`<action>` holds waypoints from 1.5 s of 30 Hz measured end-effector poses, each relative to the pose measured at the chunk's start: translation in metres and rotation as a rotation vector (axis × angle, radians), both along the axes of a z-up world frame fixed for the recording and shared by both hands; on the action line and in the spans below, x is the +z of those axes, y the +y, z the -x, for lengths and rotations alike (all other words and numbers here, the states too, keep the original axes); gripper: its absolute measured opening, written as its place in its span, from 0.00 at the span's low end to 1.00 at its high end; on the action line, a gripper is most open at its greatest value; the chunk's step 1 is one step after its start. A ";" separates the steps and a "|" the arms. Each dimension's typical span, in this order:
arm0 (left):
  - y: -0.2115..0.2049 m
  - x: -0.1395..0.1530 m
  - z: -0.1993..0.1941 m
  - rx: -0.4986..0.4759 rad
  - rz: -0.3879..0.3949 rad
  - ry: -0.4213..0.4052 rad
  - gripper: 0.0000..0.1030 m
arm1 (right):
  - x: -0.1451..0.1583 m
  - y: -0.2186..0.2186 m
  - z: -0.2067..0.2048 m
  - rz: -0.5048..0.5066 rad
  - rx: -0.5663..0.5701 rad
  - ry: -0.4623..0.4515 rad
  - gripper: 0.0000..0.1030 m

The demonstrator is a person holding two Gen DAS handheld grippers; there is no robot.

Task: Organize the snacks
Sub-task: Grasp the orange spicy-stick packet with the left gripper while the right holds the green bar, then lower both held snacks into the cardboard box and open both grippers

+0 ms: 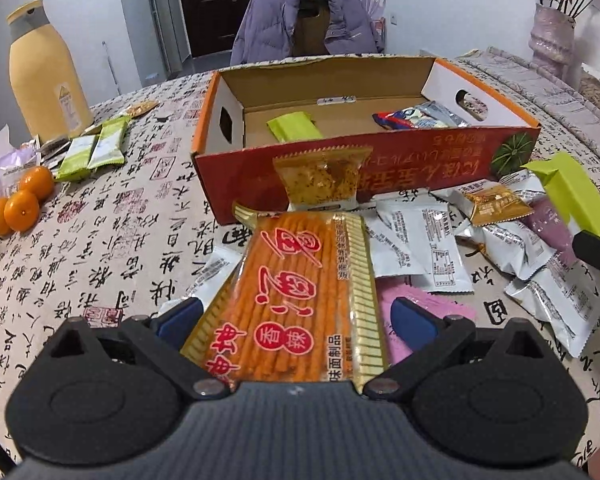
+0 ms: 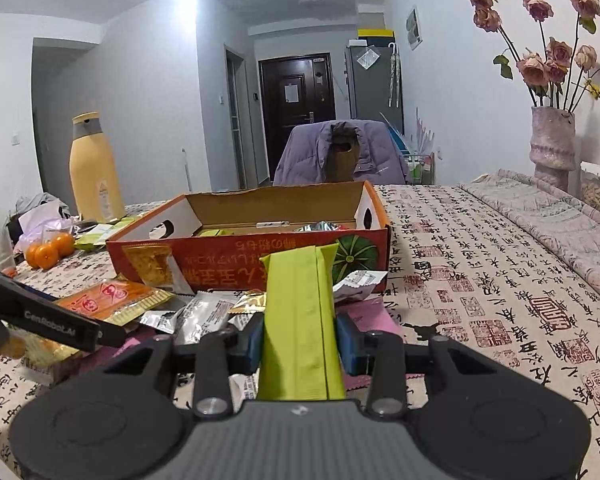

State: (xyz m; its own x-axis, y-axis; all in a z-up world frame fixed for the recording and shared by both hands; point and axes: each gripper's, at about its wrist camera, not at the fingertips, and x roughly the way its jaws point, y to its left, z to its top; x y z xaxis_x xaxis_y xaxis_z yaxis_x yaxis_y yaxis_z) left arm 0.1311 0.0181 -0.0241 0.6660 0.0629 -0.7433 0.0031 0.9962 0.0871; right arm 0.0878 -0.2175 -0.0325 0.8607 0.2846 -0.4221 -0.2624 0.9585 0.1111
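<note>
While the right gripper (image 2: 300,336) clamps a long lime-green packet (image 2: 300,320) between its blue pads (image 2: 350,344), lifted above the heap, the left gripper (image 1: 296,320) stands wide, its pads on either side of an orange noodle-stick packet (image 1: 296,300) without pressing it. No earlier view shows whether that packet is being taken or let go. Big red characters run down its clear front, with two red circles low down reading 香 and 辣, and 味面制品 in small print at one side.

That packet lies on top of a heap of snacks near the table's (image 1: 100,240) front edge, right before the cardboard box (image 1: 360,148). One amber packet (image 1: 320,176) leans upright against the box's red front wall, which carries upside-down yellow writing and a green pumpkin picture. In the heap I count one smaller gold packet (image 1: 496,204) and at least five silver-white packets (image 1: 420,240) with fine print too small to read; a pink packet (image 1: 412,304) lies under them.

Inside the box are one green packet (image 1: 294,126) toward the left end and a cluster of foil packets (image 1: 420,116) at the right end, number unclear.

Toward the table's left edge sit three oranges (image 1: 20,204), two pale green packets (image 1: 92,152) and one yellow flask (image 1: 48,76). A vase (image 2: 552,140) of dried roses stands at the far right edge. The left gripper's finger, seen from the right wrist view, bears the words "GenRobot.AI".
</note>
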 end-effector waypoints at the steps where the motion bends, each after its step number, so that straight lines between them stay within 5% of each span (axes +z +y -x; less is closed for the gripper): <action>1: 0.001 -0.002 -0.001 0.009 0.001 0.007 0.93 | 0.000 0.000 0.000 -0.001 0.000 0.000 0.35; 22: 0.016 0.014 0.032 0.002 0.132 -0.112 0.53 | -0.003 -0.002 0.006 -0.016 0.001 0.004 0.35; 45: -0.007 0.063 0.053 -0.027 0.118 -0.343 0.49 | 0.017 0.008 0.002 -0.011 0.035 -0.052 0.35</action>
State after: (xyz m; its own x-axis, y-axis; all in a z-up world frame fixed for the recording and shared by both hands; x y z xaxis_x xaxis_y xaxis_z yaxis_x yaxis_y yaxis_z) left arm 0.0780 0.0112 0.0392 0.8781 -0.0315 -0.4775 0.0205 0.9994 -0.0282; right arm 0.0855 -0.2097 -0.0153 0.8708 0.3194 -0.3737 -0.3014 0.9474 0.1074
